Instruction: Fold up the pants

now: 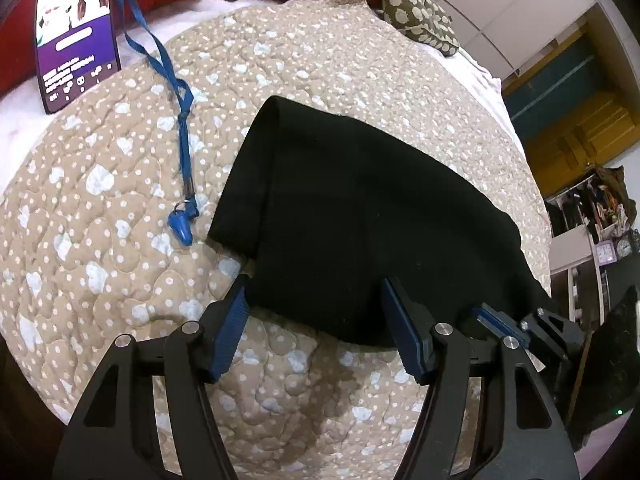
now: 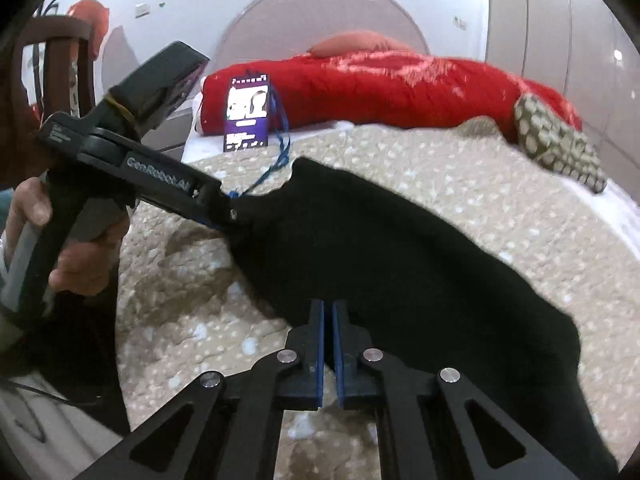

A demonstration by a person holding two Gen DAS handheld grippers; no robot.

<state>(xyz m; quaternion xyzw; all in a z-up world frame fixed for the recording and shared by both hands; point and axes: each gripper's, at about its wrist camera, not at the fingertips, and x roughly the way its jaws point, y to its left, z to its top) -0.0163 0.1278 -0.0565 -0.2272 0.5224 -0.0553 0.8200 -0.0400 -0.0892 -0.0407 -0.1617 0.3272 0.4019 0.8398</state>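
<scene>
While the pants are lying across the bed, the scene is reading like this, near to far:

Right gripper (image 2: 328, 312): its jaws are standing closed, blue pads almost together, pinching the near edge of the black pants (image 2: 400, 260); in the left wrist view it (image 1: 496, 320) is showing at the right, clamped on the same edge.

Left gripper (image 1: 316, 304): its jaws are standing wide apart, straddling the near hem of the pants (image 1: 360, 216) without pressing on it; one pad is sitting over the quilt, the other over the black cloth.

Left hand (image 2: 68, 240): it is wrapping around the grey handle of the left gripper (image 2: 230, 210), whose arm is bearing white lettering that seems to read "GenRobot.AI".

Pants: they are lying folded on the beige dotted quilt (image 1: 100, 208), running away from both grippers.

Lanyard (image 1: 182, 148): the blue strap and its clip are lying on the quilt just left of the pants, apart from them.

Badge (image 1: 76, 36): a purple card is leaning against the red bedding (image 2: 380, 88); its print is too small to read.

Patterned cushion (image 2: 560, 144): it is resting at the far right of the bed.
</scene>
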